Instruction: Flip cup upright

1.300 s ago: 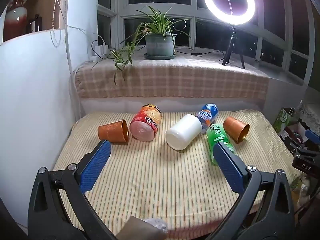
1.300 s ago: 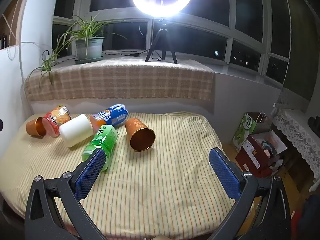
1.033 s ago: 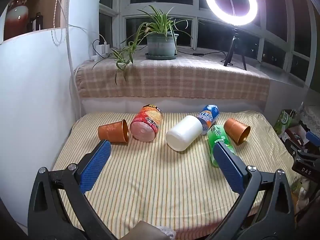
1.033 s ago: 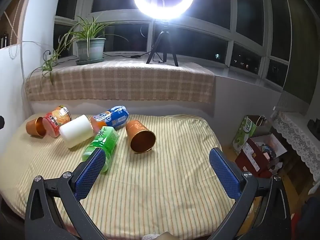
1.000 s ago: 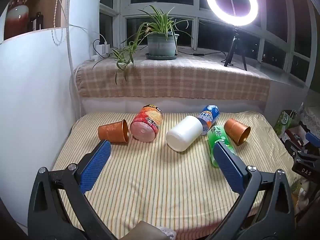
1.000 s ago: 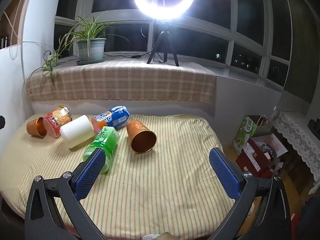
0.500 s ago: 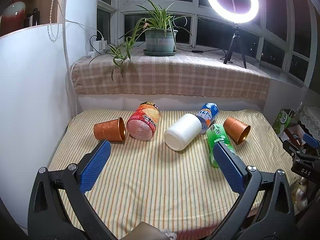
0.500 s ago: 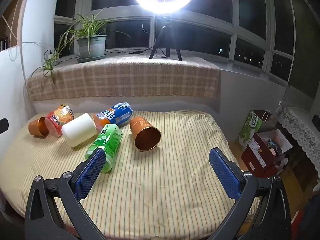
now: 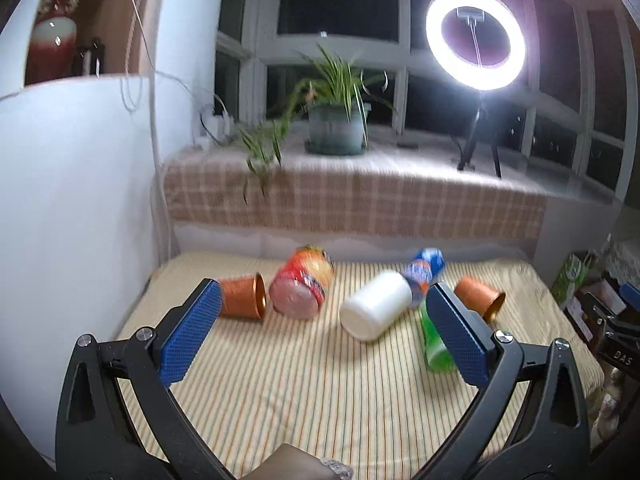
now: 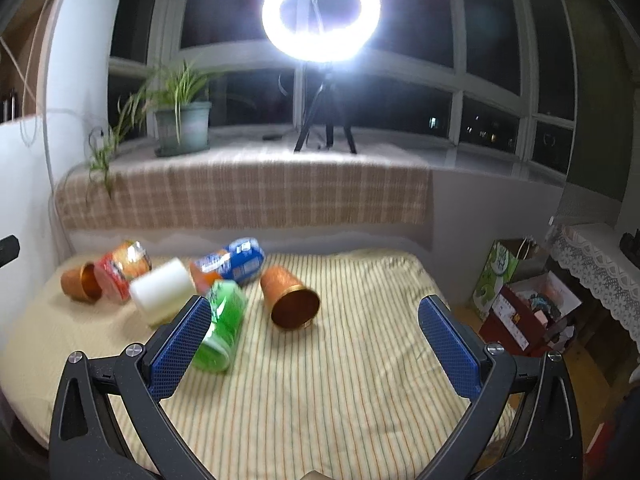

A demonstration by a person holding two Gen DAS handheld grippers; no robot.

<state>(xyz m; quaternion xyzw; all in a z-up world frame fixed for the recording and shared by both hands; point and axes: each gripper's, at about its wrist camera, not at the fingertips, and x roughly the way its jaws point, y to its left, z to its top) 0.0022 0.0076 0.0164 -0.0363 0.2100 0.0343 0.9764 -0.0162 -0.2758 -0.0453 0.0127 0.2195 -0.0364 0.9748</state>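
Observation:
Two copper cups lie on their sides on the striped cloth. The left cup (image 9: 242, 297) sits just beyond my left gripper's left fingertip, its mouth facing right; it also shows in the right wrist view (image 10: 79, 282). The right cup (image 10: 290, 298) lies ahead of my right gripper, mouth toward me; the left wrist view shows it (image 9: 478, 296) too. My left gripper (image 9: 322, 334) is open and empty. My right gripper (image 10: 316, 340) is open and empty.
Between the cups lie a red snack canister (image 9: 303, 286), a white cylinder (image 9: 376, 305), a blue bottle (image 10: 228, 263) and a green bottle (image 10: 220, 326). A cloth-covered ledge (image 10: 244, 196) with a potted plant and ring light stands behind. Boxes (image 10: 520, 304) sit on the floor right.
Both grippers have moved forward toward the objects, which now look larger and blurred. Both stay open. Nothing on the cloth has moved.

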